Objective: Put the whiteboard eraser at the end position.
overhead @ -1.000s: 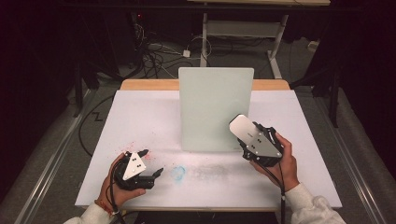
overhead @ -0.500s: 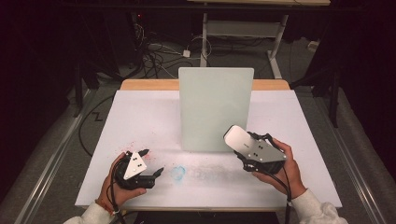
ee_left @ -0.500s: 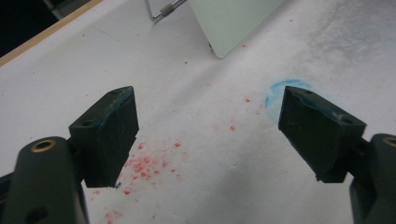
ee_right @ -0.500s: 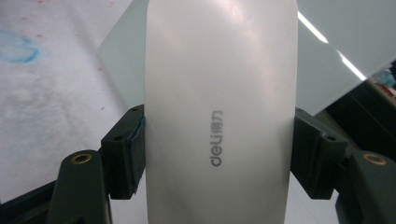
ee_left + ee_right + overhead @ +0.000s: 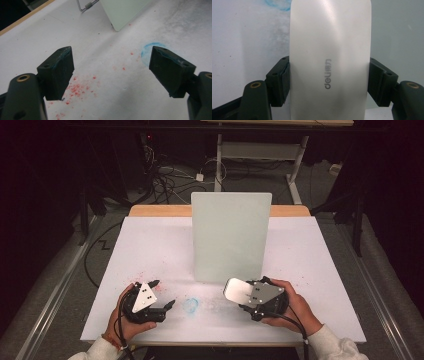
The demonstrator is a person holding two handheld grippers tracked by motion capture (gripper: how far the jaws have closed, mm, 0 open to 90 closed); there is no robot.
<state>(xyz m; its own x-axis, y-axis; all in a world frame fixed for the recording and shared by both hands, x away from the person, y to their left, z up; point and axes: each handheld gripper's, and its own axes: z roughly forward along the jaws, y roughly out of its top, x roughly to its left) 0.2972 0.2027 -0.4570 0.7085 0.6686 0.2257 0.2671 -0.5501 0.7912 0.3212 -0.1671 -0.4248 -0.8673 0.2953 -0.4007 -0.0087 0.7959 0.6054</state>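
My right gripper [image 5: 246, 296] is shut on a white, smooth eraser block [image 5: 235, 289] marked "deli" [image 5: 329, 50], its jaws pressing both long sides. It is held low over the white table [image 5: 150, 245], just in front of an upright pale green board [image 5: 231, 235]. A smeared blue ring mark [image 5: 190, 305] lies on the table between the two grippers, a short way left of the block. My left gripper [image 5: 162, 293] rests at the front left, open with nothing between its jaws [image 5: 110, 67]. The blue mark [image 5: 150, 48] lies just beyond its right jaw.
Red specks [image 5: 77, 87] dot the table around the left gripper. The board stands on a wire stand [image 5: 86, 5] mid-table. A wooden edge [image 5: 160, 210] runs along the table's far side, with cables [image 5: 170, 175] on the dark floor beyond.
My right gripper has carried the white block left and toward the near edge, down off the board's front to just above the table. The left gripper has stayed put.
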